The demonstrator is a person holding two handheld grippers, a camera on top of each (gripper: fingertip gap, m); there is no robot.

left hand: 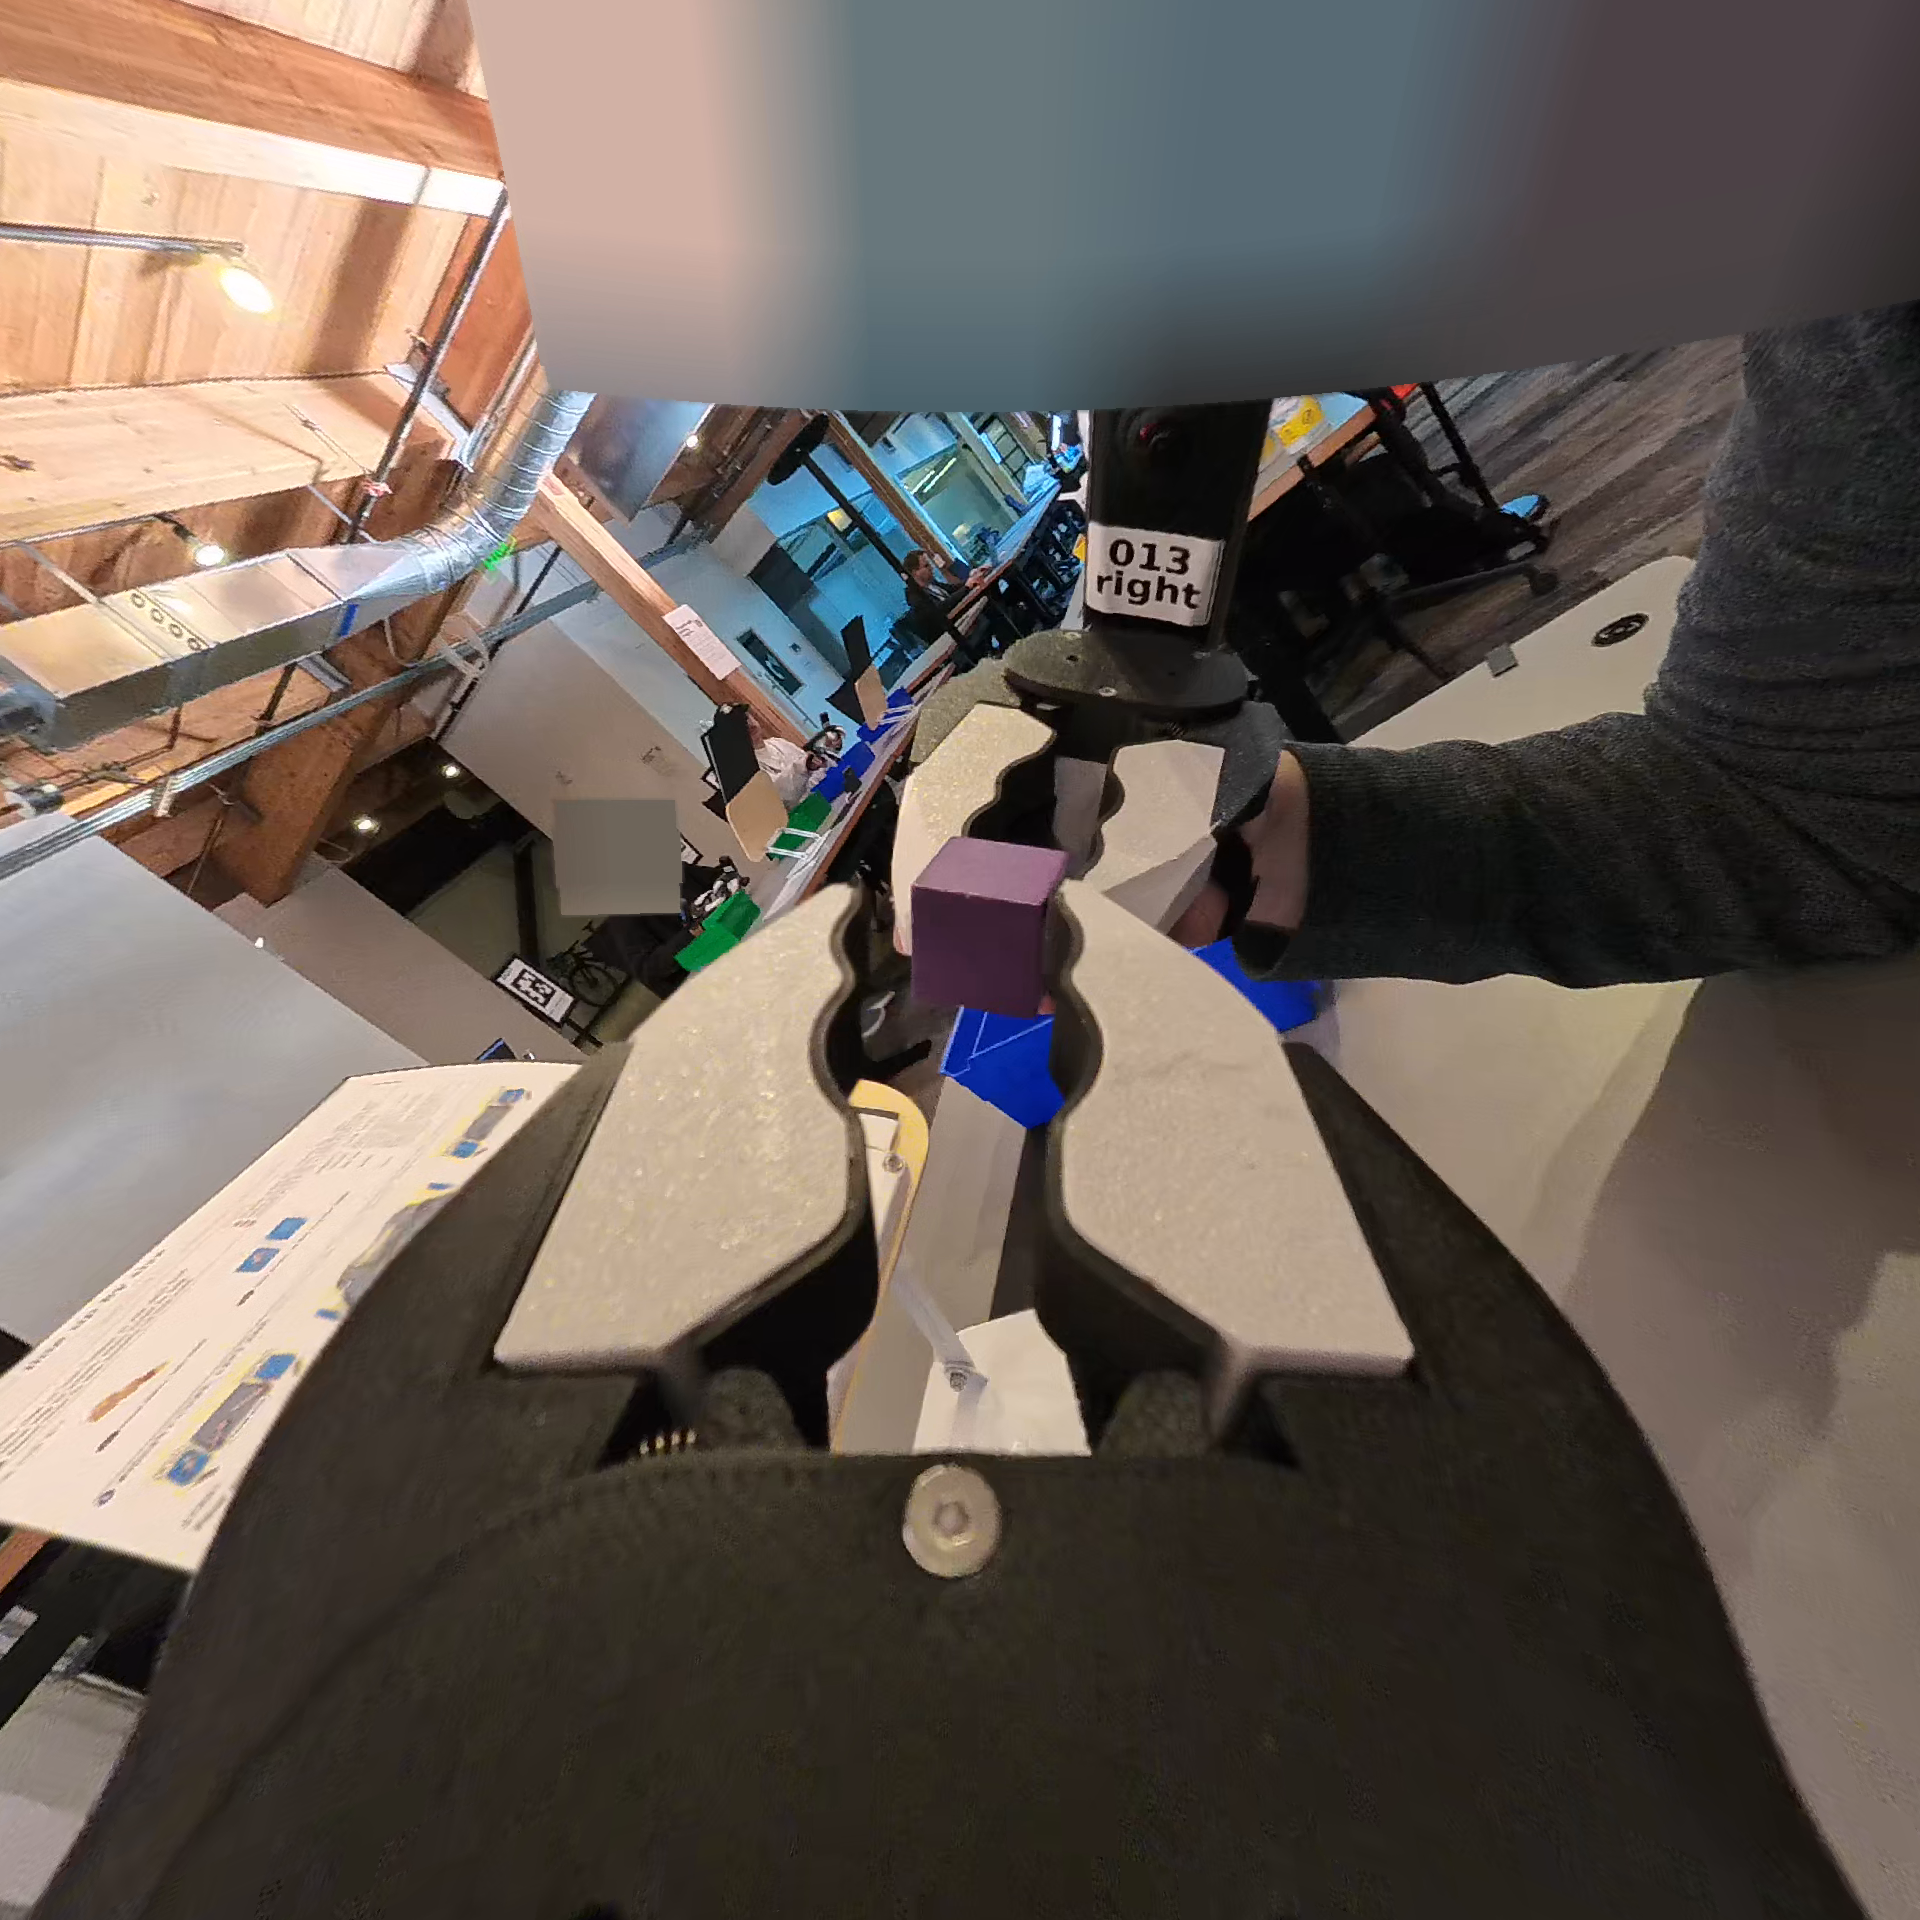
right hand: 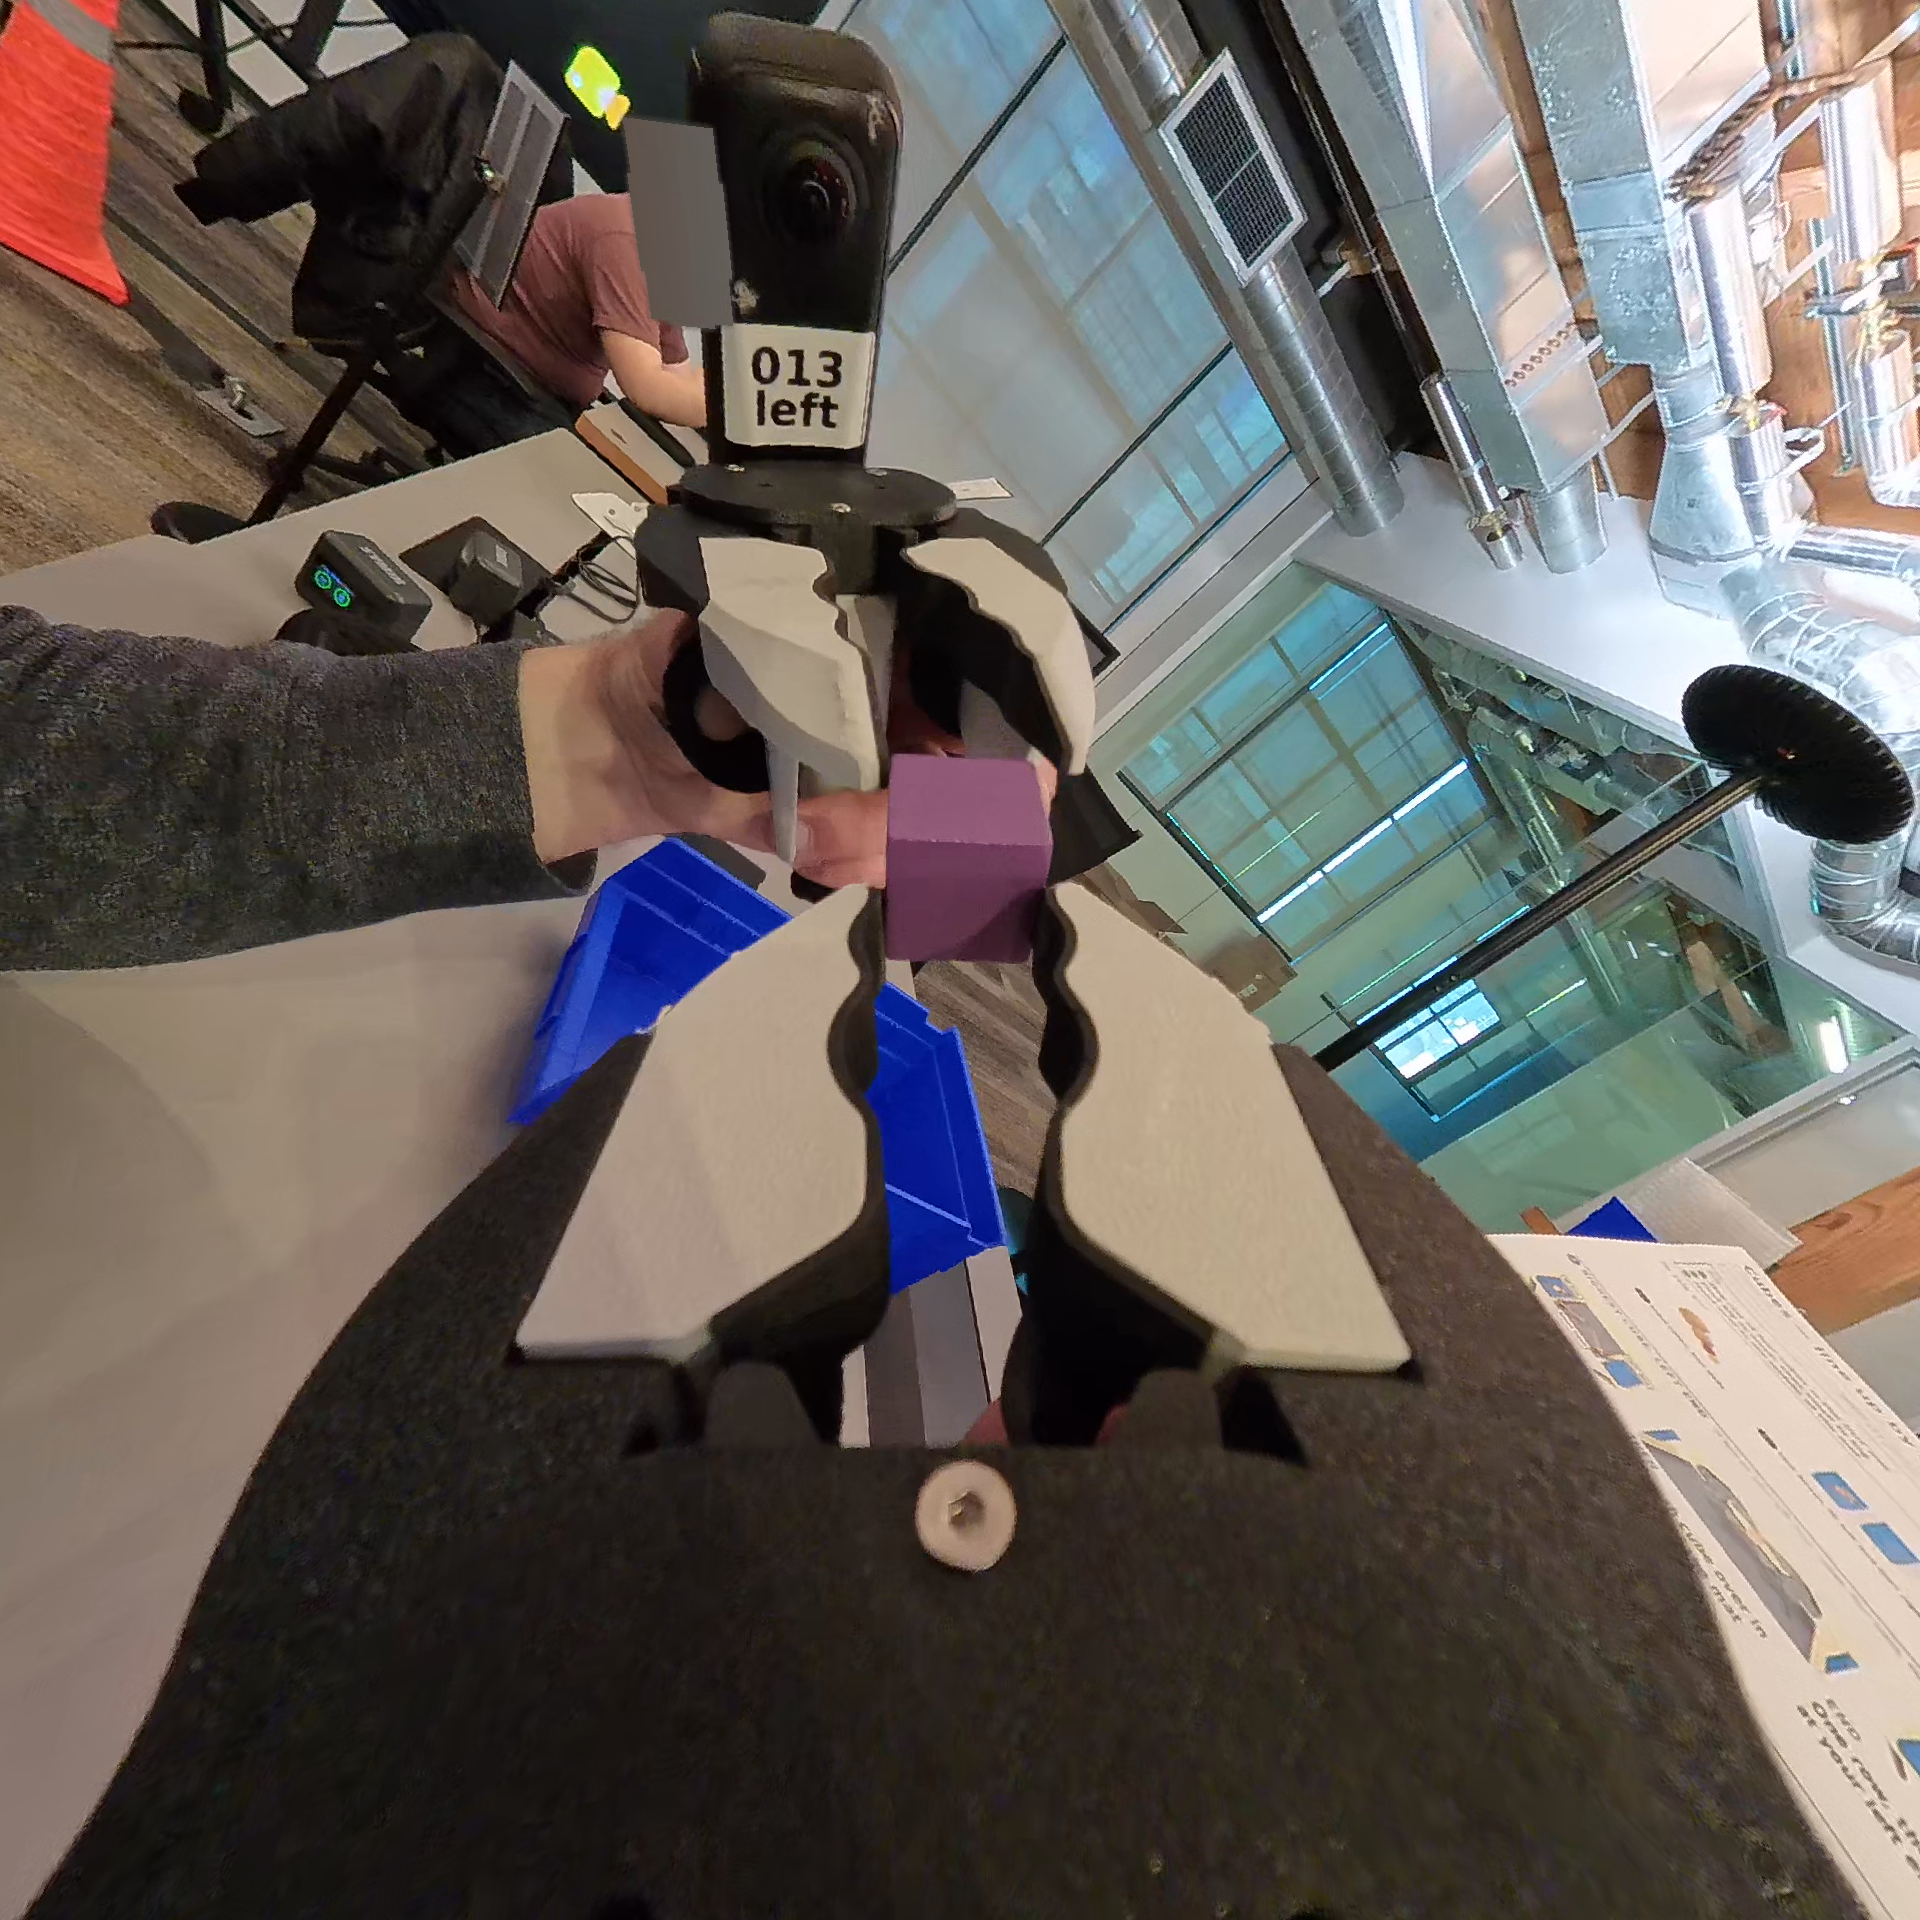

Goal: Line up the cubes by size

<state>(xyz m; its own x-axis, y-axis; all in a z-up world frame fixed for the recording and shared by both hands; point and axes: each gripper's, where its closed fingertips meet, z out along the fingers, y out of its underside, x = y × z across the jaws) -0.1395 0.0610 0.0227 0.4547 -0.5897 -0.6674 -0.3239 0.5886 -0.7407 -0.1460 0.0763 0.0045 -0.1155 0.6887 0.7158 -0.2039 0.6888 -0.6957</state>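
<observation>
Purple cube [right hand: 961,868], clamped in the right tongs [right hand: 956,914] at twelve o'clock with the left tongs [left hand: 961,925] apart around it, could drop mid-handover.

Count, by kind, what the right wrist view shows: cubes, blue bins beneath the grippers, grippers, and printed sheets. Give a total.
Cubes: 1, the purple cube
Blue bins: 1, the blue bin
Grippers: 2, the right gripper and the left gripper
Printed sheets: 1, the printed sheet
Total: 5
</observation>
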